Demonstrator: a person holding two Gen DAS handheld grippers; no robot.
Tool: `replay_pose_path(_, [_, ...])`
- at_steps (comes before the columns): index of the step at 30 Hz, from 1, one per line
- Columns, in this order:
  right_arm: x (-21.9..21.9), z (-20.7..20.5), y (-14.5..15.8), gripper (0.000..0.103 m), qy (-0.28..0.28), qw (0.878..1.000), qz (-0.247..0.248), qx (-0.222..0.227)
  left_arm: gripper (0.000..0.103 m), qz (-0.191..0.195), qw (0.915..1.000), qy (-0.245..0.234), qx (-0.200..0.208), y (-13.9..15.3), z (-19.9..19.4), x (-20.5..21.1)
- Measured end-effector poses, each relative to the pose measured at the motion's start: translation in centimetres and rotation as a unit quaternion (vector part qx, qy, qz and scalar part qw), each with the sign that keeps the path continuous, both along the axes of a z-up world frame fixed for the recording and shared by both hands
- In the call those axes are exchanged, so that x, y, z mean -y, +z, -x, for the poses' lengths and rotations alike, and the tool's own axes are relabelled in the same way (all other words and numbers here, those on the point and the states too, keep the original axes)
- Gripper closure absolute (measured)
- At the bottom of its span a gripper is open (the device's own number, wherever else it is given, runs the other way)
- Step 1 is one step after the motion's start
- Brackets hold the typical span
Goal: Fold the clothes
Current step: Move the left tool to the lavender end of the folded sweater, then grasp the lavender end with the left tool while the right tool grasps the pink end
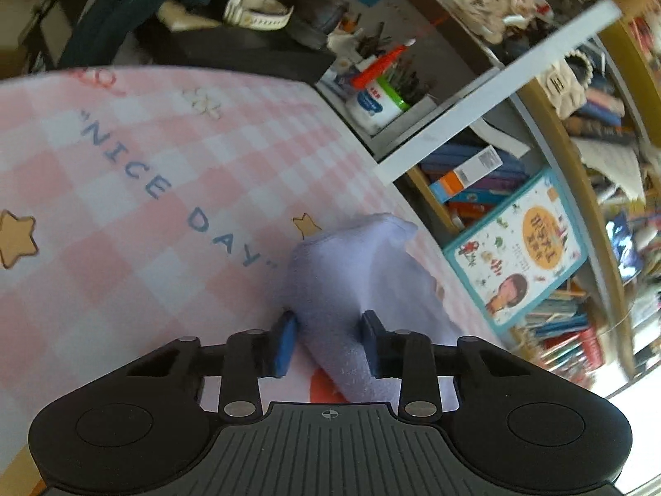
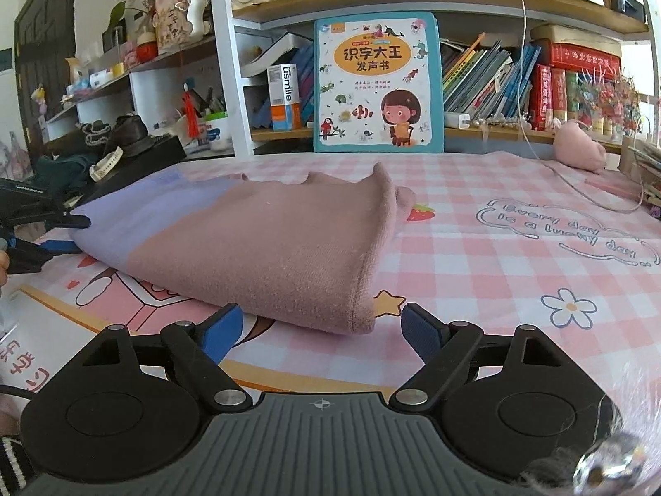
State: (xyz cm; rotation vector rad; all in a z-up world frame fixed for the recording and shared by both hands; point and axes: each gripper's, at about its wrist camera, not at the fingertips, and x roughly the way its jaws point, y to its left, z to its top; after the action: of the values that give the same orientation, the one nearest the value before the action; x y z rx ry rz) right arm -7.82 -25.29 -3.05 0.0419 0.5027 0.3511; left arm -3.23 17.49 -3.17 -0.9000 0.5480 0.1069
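A folded garment, dusty pink with a lavender end, lies on the pink checked table mat. In the left wrist view the lavender end is bunched up between the blue pads of my left gripper, which closes on it. That gripper also shows at the left edge of the right wrist view, clamped on the lavender edge. My right gripper is open and empty, just in front of the pink hem corner, not touching it.
A children's book leans against the bookshelf behind the mat. A pink plush toy and a white cable lie at the back right. Dark clothes and a shoe sit at the back left, beside a pen holder.
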Motion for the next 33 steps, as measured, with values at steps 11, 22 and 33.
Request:
replay_pose_path(11, [0.2,-0.1,0.0,0.02,0.001,1.0,-0.009,0.0,0.079,-0.213,0.9684,-0.104,0.077,5.4,-0.1,6.2])
replay_pose_path(22, [0.5,-0.1,0.0,0.02,0.0,1.0,-0.02,-0.001,0.066,-0.1,0.9924,-0.071,-0.005,1.3,-1.1,2.5])
replay_pose_path(33, [0.6,-0.2,0.0,0.02,0.001,1.0,-0.021,-0.005,0.081,0.006,0.999,-0.043,0.009,-0.9,-2.6,1.6])
